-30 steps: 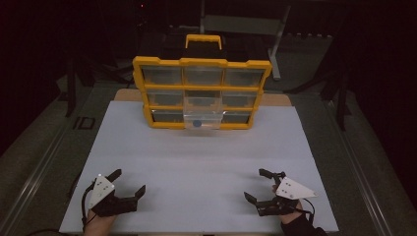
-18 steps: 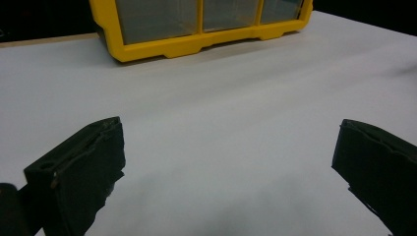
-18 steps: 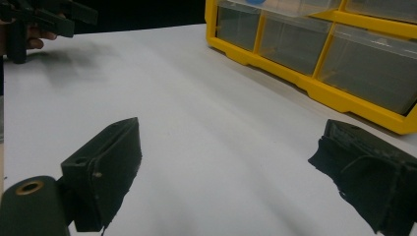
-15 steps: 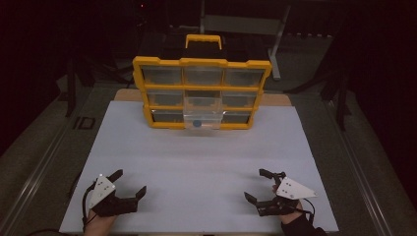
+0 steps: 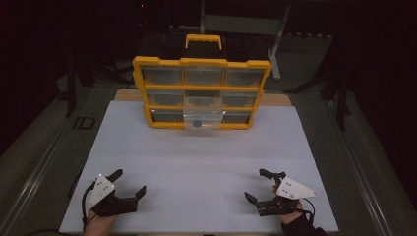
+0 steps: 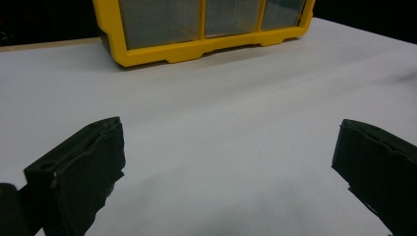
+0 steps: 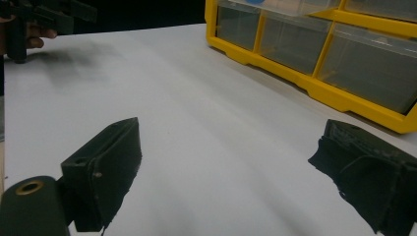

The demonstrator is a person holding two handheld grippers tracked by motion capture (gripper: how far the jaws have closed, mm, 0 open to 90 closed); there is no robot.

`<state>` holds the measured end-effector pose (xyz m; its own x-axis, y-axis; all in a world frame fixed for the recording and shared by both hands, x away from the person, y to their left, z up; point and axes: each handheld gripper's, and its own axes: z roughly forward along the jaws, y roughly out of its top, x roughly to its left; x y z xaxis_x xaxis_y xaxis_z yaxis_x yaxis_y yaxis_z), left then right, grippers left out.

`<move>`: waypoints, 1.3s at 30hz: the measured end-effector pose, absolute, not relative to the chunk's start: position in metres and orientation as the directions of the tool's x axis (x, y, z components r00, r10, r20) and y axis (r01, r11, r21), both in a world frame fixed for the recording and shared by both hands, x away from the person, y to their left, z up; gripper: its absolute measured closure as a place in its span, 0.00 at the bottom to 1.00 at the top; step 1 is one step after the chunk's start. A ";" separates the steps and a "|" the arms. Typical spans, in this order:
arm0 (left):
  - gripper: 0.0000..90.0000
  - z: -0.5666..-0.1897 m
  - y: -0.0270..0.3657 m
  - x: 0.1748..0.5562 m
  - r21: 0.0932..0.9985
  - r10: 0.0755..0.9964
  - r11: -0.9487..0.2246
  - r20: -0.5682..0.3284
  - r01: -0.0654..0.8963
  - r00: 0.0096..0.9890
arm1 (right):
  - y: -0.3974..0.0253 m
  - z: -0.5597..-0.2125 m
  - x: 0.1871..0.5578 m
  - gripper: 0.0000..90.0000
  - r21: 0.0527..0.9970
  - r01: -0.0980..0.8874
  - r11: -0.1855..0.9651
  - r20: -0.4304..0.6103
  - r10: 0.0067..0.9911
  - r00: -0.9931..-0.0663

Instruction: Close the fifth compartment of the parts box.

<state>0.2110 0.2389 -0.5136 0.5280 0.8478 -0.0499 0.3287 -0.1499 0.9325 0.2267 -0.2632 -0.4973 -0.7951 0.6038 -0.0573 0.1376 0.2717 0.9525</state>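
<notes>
A yellow organiser box (image 5: 201, 91) with clear drawers stands upright at the far side of the white table (image 5: 196, 162). Its bottom middle drawer (image 5: 201, 119) is pulled out a little, and a small blue thing (image 5: 196, 124) shows in it. My left gripper (image 5: 129, 182) rests near the front left corner, open, nothing between its jaws. My right gripper (image 5: 259, 184) rests near the front right, also open and holding nothing. The box's lower edge (image 6: 196, 49) shows ahead in the left gripper view, and its drawers (image 7: 314, 49) at the upper right in the right gripper view.
The white surface spreads wide between the grippers and the box. A black-and-yellow carry handle (image 5: 202, 43) tops the box. Dark floor and metal stands (image 5: 275, 49) surround the table. The other hand's gripper (image 7: 39, 17) shows far off in the right gripper view.
</notes>
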 end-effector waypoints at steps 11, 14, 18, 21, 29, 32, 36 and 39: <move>0.00 -0.513 0.239 0.211 0.933 0.843 -0.153 -0.050 0.327 0.535 | -0.265 -0.495 0.225 0.10 0.956 0.137 0.260 -0.053 0.611 -0.790; 0.00 -0.513 0.238 0.211 0.933 0.841 -0.153 -0.049 0.324 0.538 | -0.265 -0.494 0.225 0.10 0.956 0.136 0.261 -0.055 0.612 -0.789; 0.00 -0.513 0.238 0.211 0.934 0.841 -0.151 -0.052 0.324 0.539 | -0.266 -0.487 0.223 0.10 0.962 0.129 0.242 -0.053 0.624 -0.779; 0.00 -0.512 0.238 0.211 0.935 0.840 -0.151 -0.051 0.322 0.540 | -0.267 -0.481 0.221 0.10 0.965 0.124 0.229 -0.050 0.631 -0.774; 0.00 -0.512 0.238 0.210 0.936 0.838 -0.148 -0.053 0.320 0.543 | -0.262 -0.454 0.216 0.10 0.966 0.092 0.242 -0.091 0.652 -0.752; 0.00 -0.512 0.238 0.210 0.935 0.837 -0.149 -0.054 0.321 0.545 | -0.262 -0.447 0.216 0.10 0.965 0.098 0.241 -0.090 0.660 -0.746; 0.00 -0.512 0.238 0.210 0.936 0.831 -0.145 -0.060 0.320 0.553 | -0.261 -0.434 0.218 0.10 0.970 0.123 0.211 -0.058 0.690 -0.721; 0.00 -0.512 0.238 0.211 0.935 0.833 -0.148 -0.057 0.321 0.550 | -0.260 -0.429 0.219 0.10 0.969 0.125 0.213 -0.063 0.702 -0.709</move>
